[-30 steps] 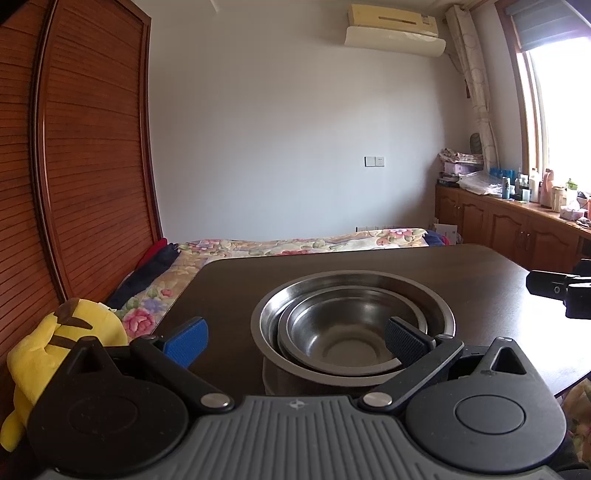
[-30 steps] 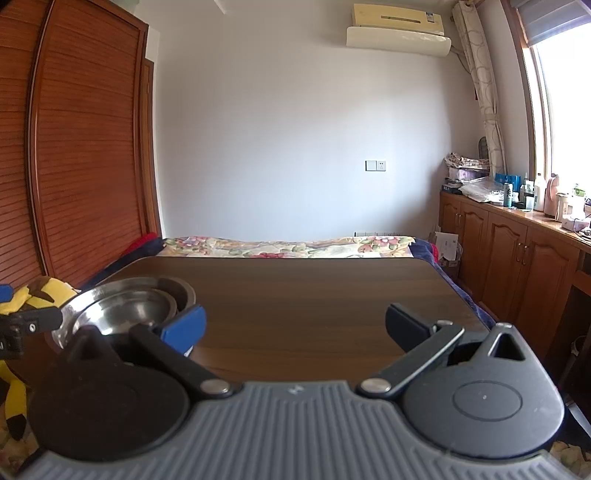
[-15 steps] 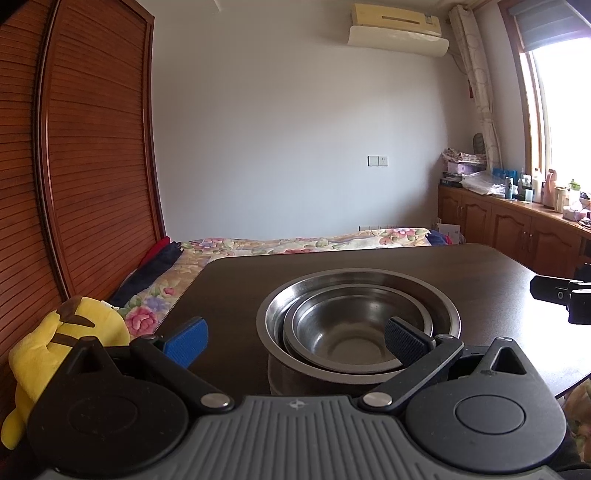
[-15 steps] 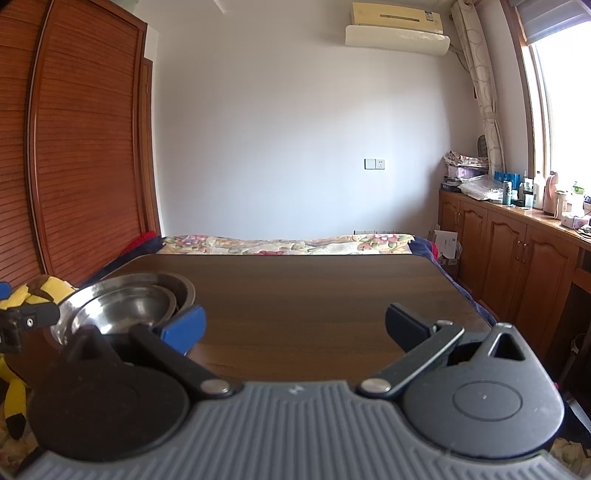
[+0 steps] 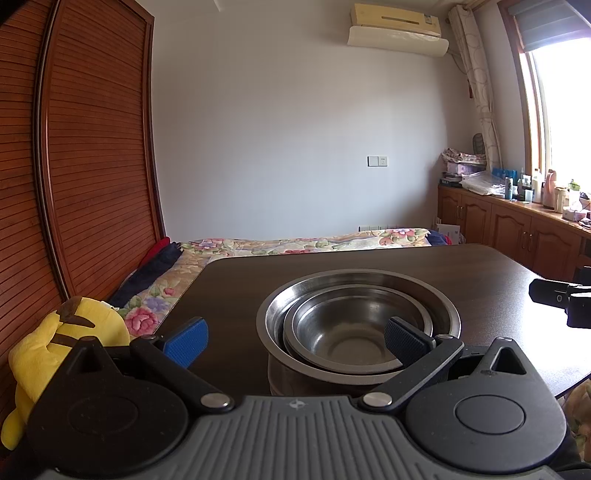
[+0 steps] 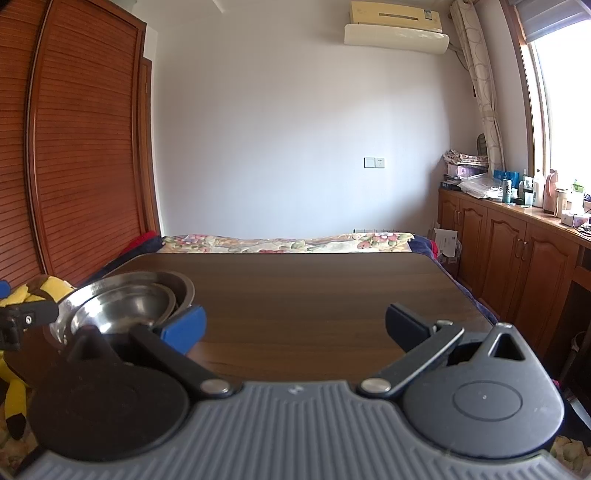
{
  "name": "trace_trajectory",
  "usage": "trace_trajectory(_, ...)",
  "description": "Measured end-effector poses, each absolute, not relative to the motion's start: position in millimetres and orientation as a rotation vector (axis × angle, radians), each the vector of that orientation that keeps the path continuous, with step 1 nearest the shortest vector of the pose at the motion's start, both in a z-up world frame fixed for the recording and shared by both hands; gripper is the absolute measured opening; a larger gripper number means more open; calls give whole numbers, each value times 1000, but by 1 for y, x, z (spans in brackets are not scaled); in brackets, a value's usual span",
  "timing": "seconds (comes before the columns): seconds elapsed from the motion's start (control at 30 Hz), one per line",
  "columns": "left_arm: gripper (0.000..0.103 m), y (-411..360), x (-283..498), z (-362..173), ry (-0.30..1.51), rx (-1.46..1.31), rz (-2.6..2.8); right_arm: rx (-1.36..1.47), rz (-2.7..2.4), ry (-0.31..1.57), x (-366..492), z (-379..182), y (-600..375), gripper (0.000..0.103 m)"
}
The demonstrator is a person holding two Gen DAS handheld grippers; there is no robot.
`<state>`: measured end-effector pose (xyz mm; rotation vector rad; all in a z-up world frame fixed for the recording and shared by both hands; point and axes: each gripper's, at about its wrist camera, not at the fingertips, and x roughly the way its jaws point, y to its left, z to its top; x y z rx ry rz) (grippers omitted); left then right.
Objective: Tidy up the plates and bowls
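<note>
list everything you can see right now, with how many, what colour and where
steel bowls: at least two, silver, nested, on the table's left part
table: one, dark brown wood, in front of both grippers
plush toy: one, yellow with brown marks, left of the table
bed cover: one, floral, beyond the table
wardrobe doors: red-brown slatted, left wall
air conditioner: one, cream, high on the far wall
cabinets: brown, under the window, bottles on top
left gripper: open, empty, at the bowls
right gripper: open, empty, over bare table
</note>
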<state>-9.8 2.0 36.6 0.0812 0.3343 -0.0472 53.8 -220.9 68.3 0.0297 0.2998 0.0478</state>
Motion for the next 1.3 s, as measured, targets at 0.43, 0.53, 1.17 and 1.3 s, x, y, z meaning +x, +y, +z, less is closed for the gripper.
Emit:
trace_trajectory(0.43, 103, 2, -9, 37, 333, 82, -47, 30, 46, 299, 54, 67, -221, 103)
trace_trajectory(0.53, 103, 2, -9, 37, 333, 82, -47, 30, 48, 300, 54, 67, -221, 103)
trace_trajectory(1.17, 103, 2, -9, 37, 334, 82, -48, 30, 47, 298, 54, 65, -222, 103)
trace_trajectory(1.3, 103, 2, -9, 37, 333, 82, -48, 31, 47, 299, 54, 65, -222, 103)
